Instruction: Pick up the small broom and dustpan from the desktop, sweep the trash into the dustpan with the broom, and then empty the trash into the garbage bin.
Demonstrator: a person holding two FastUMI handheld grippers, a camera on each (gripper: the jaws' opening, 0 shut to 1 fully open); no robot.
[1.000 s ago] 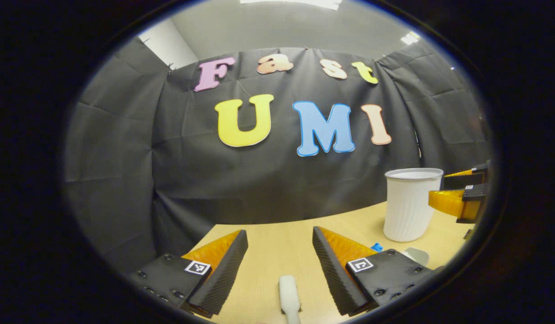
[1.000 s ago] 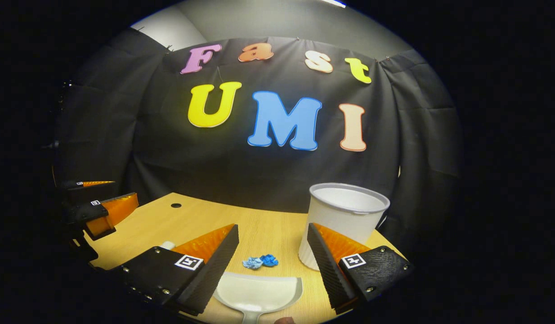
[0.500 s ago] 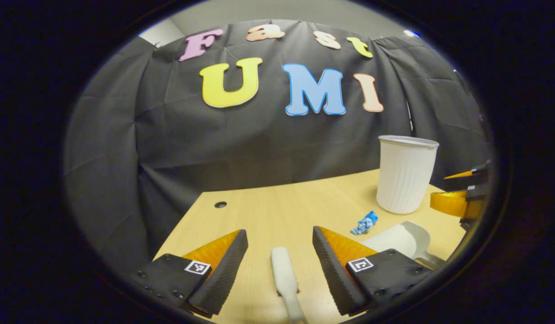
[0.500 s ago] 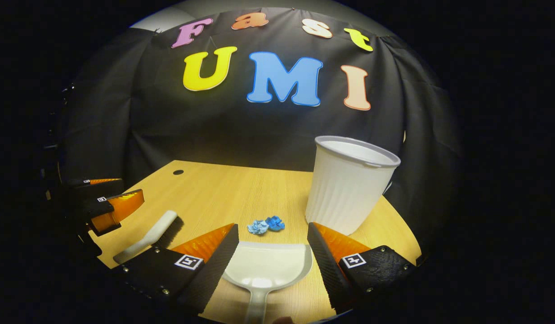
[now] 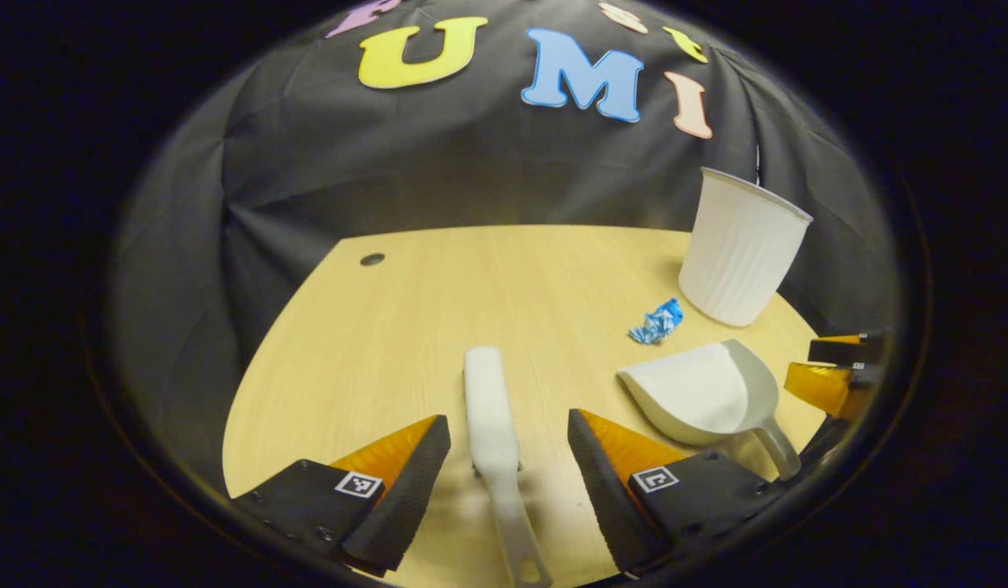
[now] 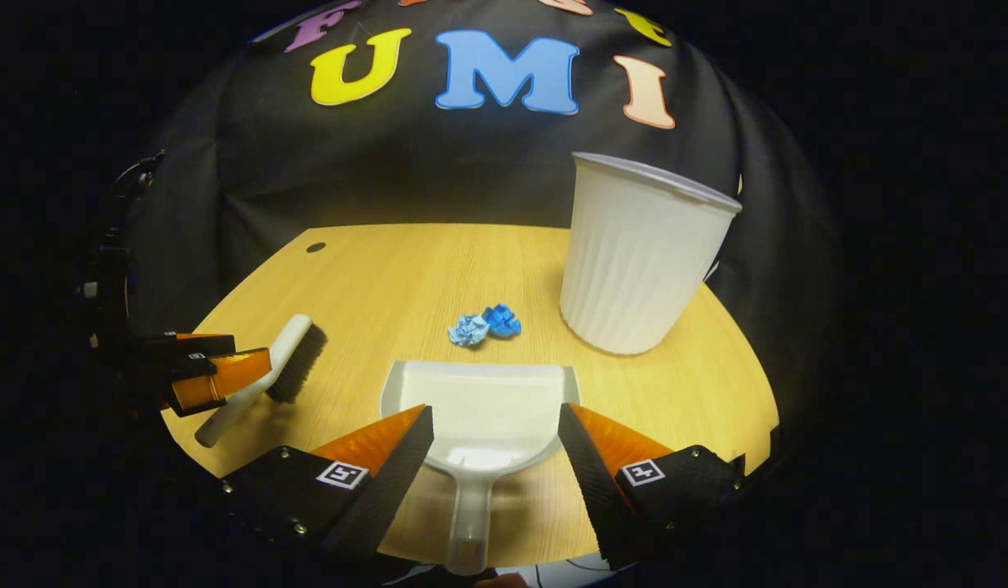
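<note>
Left gripper view: left claw (image 5: 509, 457) spread open low over the bench (image 5: 390, 327), broom (image 5: 497, 445) lying flat between its fingers and touching neither, handle toward 6 o'clock, head toward 12; at 3 o'clock of the broom, dustpan (image 5: 700, 392) resting flat, handle toward 5 o'clock; just beyond its mouth at 12 o'clock, crumpled blue trash (image 5: 657, 322); at 2 o'clock, white ribbed bin (image 5: 741, 257) standing upright near the bench's far edge.

Right gripper view: at 9 o'clock, left claw (image 6: 226, 359) poised at the broom (image 6: 267, 371), bristles down on the bench (image 6: 406, 269); right claw (image 6: 496, 457) open, fingers straddling the dustpan (image 6: 483, 412) without contact, handle toward 6 o'clock; trash (image 6: 484, 325) just past the pan's mouth at 12 o'clock; bin (image 6: 639, 261) at 2 o'clock, apart from the trash.
</note>
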